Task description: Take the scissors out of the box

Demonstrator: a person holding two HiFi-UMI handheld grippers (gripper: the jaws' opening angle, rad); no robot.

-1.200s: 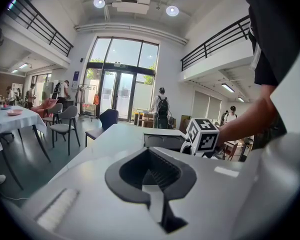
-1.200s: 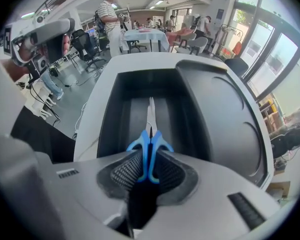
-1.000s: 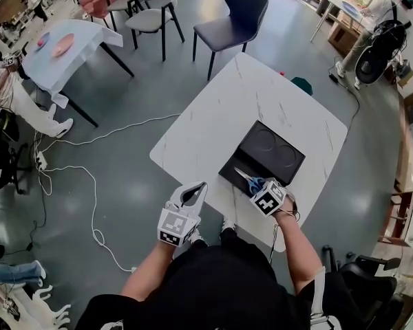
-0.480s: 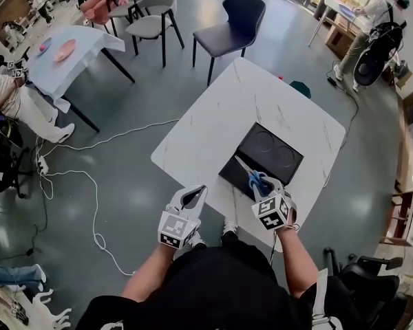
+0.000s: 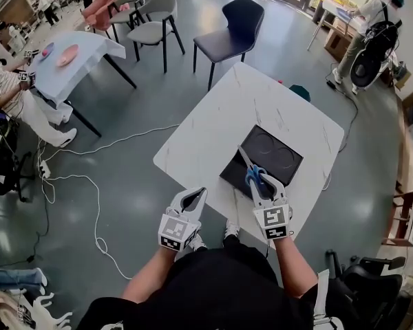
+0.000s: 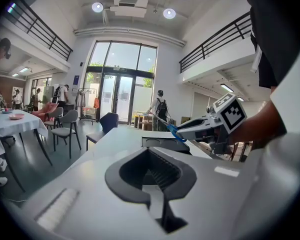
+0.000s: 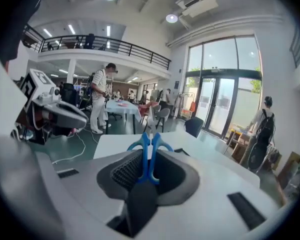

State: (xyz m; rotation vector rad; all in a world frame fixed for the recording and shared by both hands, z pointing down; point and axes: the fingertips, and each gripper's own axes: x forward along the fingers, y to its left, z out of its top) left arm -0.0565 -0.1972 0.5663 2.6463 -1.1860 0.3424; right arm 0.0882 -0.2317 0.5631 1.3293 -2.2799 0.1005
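Gripping the scissors (image 5: 250, 170) by their blue handles in the right tongs (image 5: 261, 183), which are shut tight on them, probably to leave the blades free of the pads. Holding them raised over the near edge of the box (image 5: 283, 158) on the table (image 5: 213, 115), seemingly clear of it. Pointing the blades across the box toward its far left side, with the long axis in line with the tongs. Holding the left tongs (image 5: 193, 196) closed and empty, well left of the box, presumably out of the way.
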